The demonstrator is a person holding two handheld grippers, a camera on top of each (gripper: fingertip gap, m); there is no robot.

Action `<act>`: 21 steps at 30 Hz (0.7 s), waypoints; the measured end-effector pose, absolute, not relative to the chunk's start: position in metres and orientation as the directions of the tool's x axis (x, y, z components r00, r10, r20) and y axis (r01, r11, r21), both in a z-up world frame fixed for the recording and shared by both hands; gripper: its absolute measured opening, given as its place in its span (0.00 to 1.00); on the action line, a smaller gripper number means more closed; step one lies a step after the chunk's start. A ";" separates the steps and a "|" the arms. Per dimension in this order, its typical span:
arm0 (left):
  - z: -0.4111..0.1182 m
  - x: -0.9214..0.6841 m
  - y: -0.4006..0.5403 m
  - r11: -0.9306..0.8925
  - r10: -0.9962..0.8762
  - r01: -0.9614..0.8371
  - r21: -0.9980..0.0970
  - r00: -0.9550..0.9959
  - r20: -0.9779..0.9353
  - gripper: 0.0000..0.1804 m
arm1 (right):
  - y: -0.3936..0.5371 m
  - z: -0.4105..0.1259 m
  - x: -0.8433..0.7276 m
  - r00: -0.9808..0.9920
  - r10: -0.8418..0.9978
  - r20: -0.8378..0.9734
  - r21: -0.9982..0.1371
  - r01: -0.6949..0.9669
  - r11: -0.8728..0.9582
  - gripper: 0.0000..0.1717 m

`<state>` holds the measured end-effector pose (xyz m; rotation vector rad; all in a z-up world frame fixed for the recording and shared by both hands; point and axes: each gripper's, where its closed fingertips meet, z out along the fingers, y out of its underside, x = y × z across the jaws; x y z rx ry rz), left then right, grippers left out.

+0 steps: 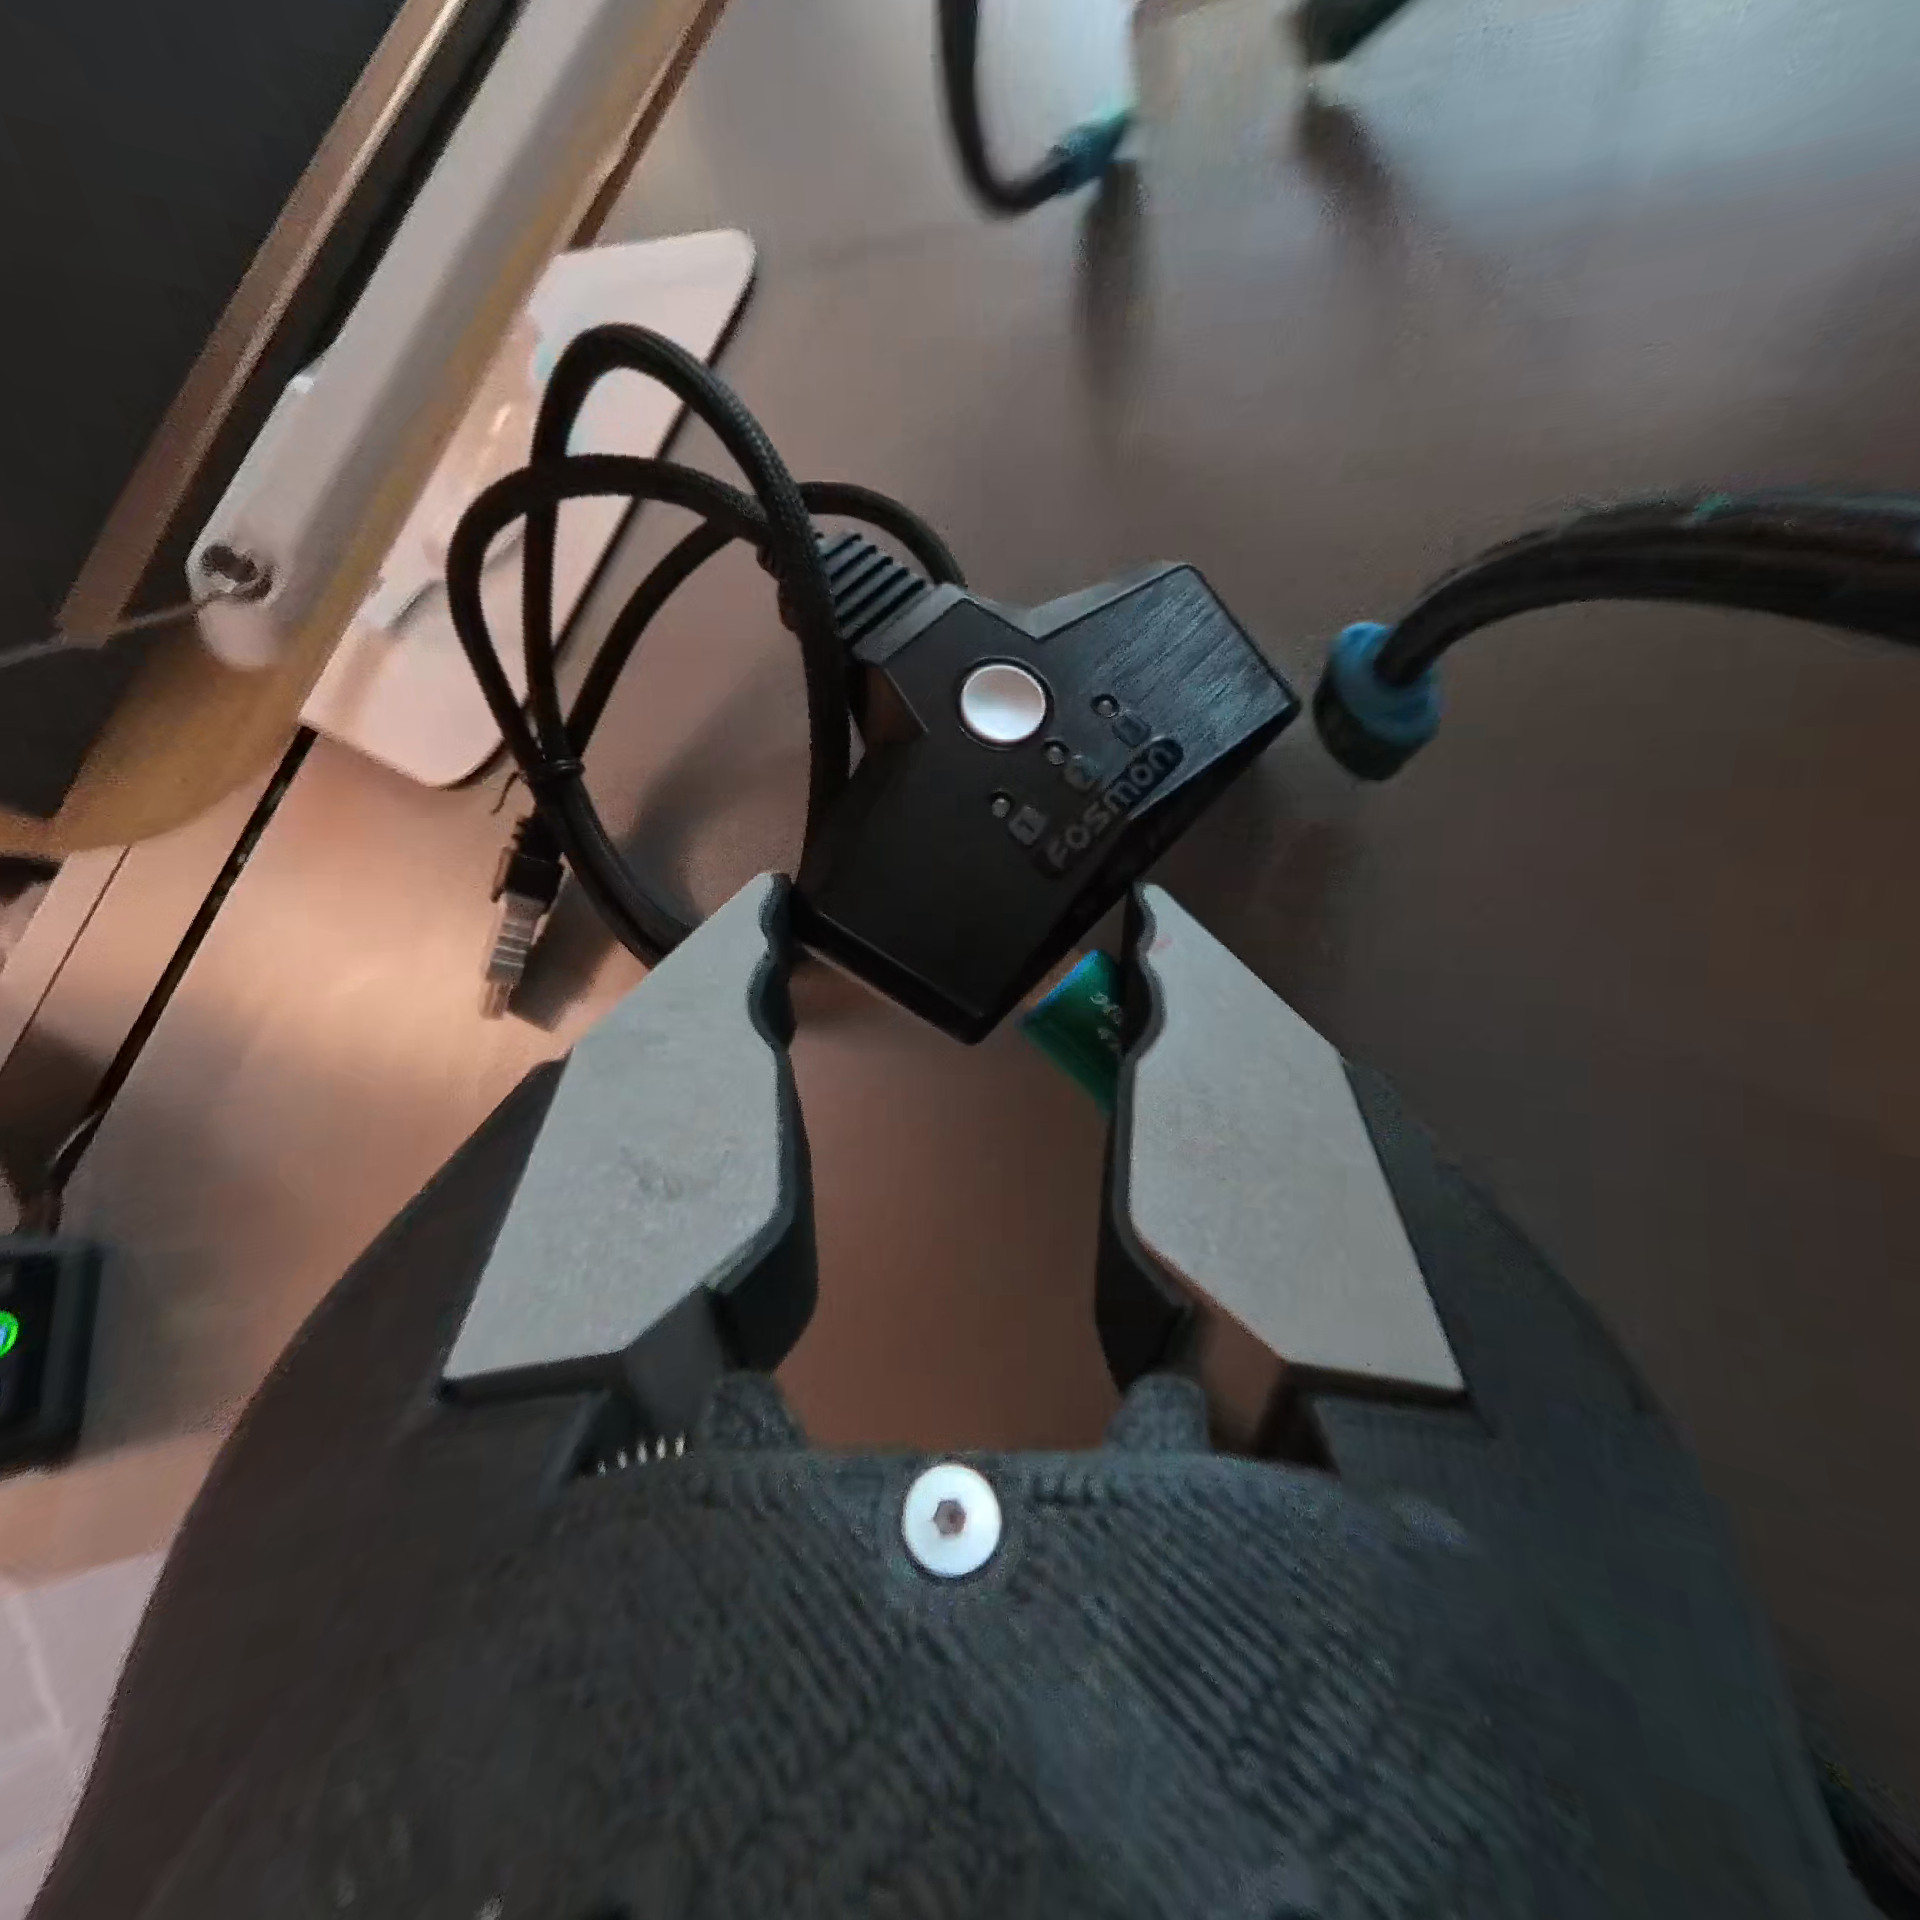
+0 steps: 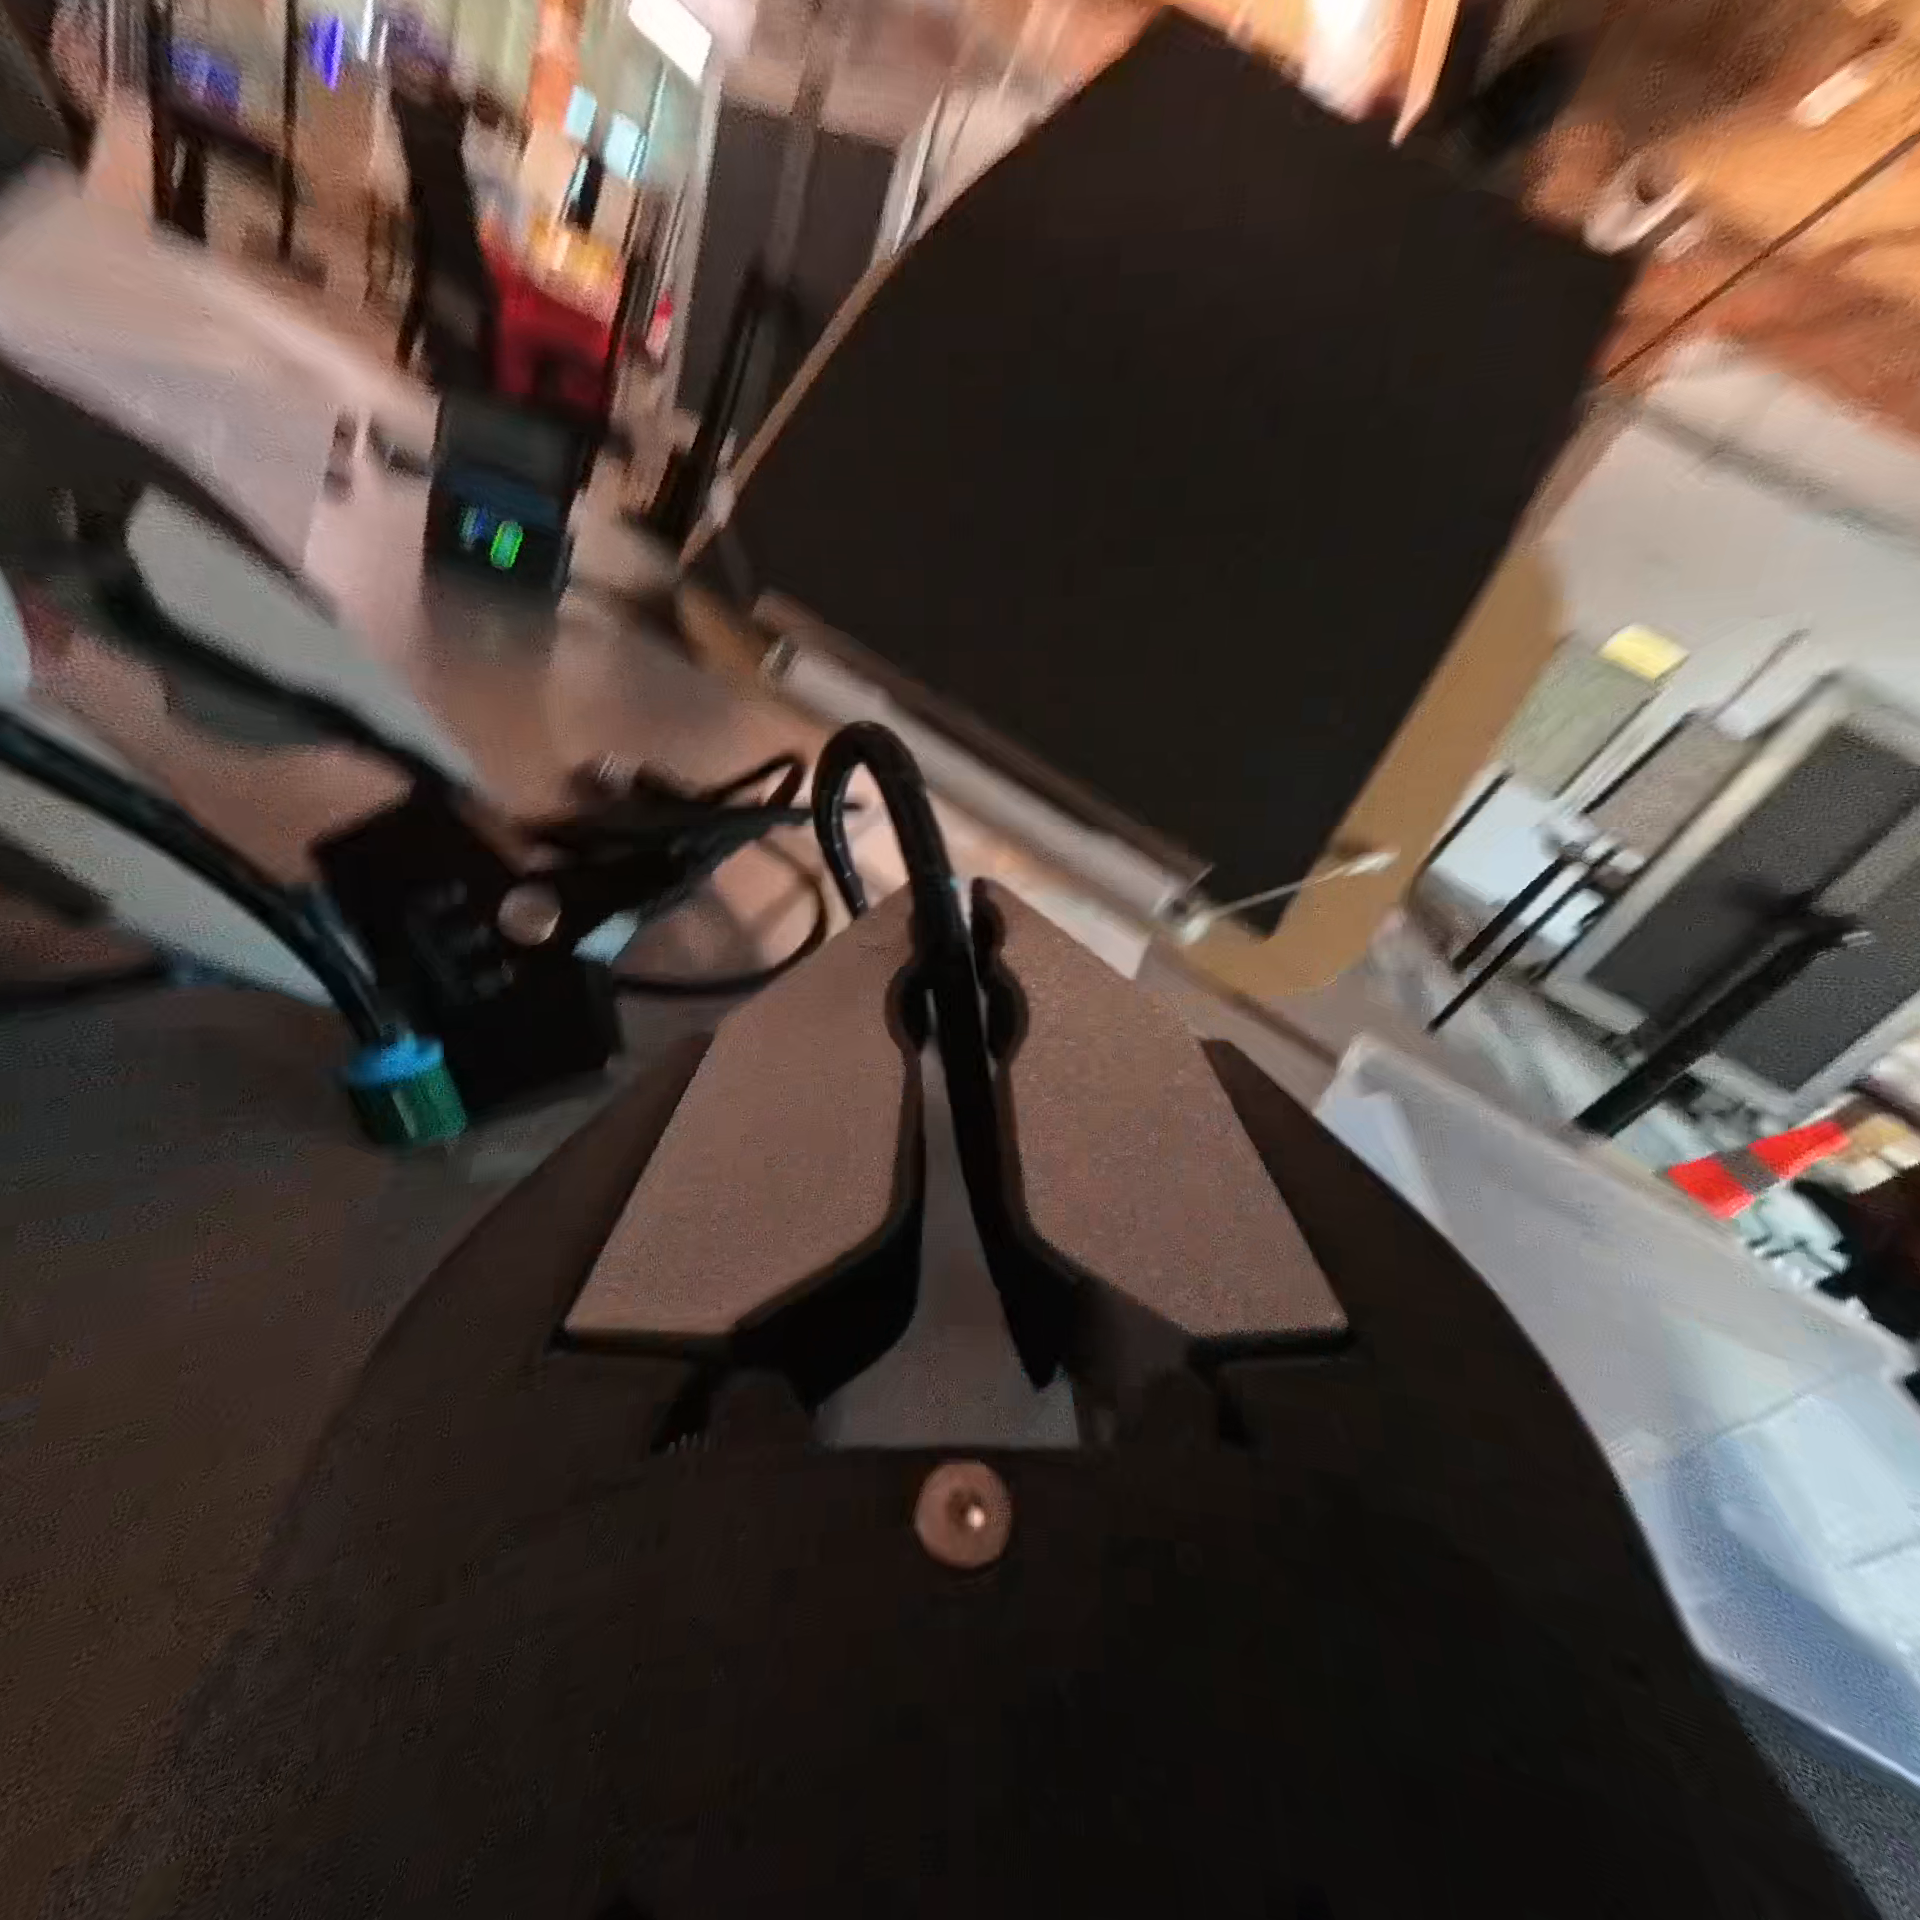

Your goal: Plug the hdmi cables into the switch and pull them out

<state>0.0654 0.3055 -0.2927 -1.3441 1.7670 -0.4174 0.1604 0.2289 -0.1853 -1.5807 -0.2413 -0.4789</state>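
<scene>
Left tongs (image 1: 961, 935) clamp the black plastic HDMI switch box (image 1: 1023, 769); right tongs (image 2: 951, 971) closed on a thin black cable (image 2: 883, 769) above the brown tabletop (image 1: 1455, 935).

Brown worktop (image 1: 1351, 343) fills most of the left wrist view, lit unevenly, paler glare toward 1 o'clock. Dark panel with a tan wooden edge (image 1: 343, 208) leans at 10–11 o'clock, a white plate-like base (image 1: 623, 343) under it. Right wrist view is motion-blurred: big black board (image 2: 1195, 468) at 12–1 o'clock, small device with green lights (image 2: 504, 509) at 10 o'clock, dark furniture legs (image 2: 239, 135) at 11, warm orange light (image 2: 1714, 156) at 1, pale tables and black frames (image 2: 1662, 883) at 3.
</scene>
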 end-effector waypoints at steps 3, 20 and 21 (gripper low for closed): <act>-0.288 0.064 0.291 0.476 -0.863 -0.562 -0.677 -0.149 -0.483 0.34 | 0.241 -0.247 0.141 0.901 0.119 0.417 -0.847 0.433 -0.309 0.26; -0.223 0.053 0.283 0.718 -0.655 -0.335 -0.610 -0.031 -0.755 0.34 | 0.219 -0.224 0.089 0.804 0.526 -0.279 -0.940 -0.115 -0.322 0.25; -0.219 0.052 0.282 0.716 -0.658 -0.322 -0.619 -0.016 -0.753 0.34 | 0.222 -0.231 0.090 0.820 0.505 -0.268 -0.934 -0.094 -0.344 0.26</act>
